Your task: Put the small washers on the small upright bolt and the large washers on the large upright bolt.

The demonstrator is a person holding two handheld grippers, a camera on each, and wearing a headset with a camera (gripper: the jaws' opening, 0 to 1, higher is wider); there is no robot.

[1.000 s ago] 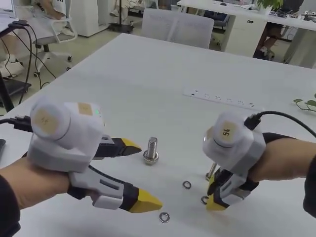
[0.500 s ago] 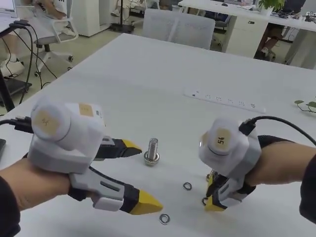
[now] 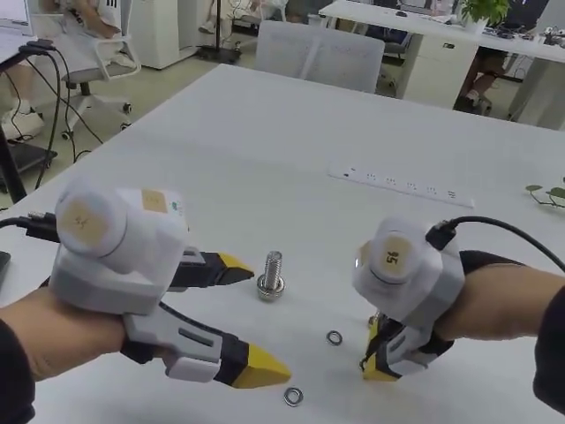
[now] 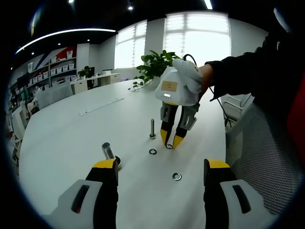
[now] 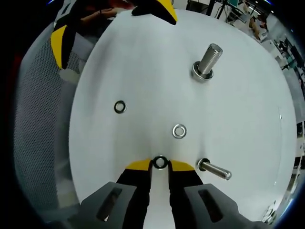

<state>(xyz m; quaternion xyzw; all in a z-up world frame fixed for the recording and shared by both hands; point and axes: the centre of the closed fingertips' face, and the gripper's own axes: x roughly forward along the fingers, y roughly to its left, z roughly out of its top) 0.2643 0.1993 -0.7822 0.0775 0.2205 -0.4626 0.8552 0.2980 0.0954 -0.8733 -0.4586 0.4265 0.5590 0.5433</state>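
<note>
The large upright bolt (image 3: 271, 273) (image 5: 206, 61) stands mid-table with a washer around its base. The small upright bolt (image 5: 214, 169) (image 4: 152, 129) stands just right of my right gripper's tips. My right gripper (image 3: 378, 364) (image 5: 161, 165) points down at the table, its jaws nipped on a small washer (image 5: 160, 162) lying flat. Two more washers lie loose: one (image 3: 335, 337) (image 5: 179, 130) between the bolts, one (image 3: 293, 397) (image 5: 120, 106) nearer me. My left gripper (image 3: 250, 315) (image 4: 161, 167) hovers open and empty left of the large bolt.
A white power strip (image 3: 402, 183) lies farther back on the white table (image 3: 265, 150). A grey chair (image 3: 318, 53) stands at the far edge, and plant leaves (image 3: 552, 188) reach in at the right. The table's near edge runs close under both hands.
My right gripper has sunk a little and drawn towards me, covering the washer that lay beside its tips. The left gripper has held still.
</note>
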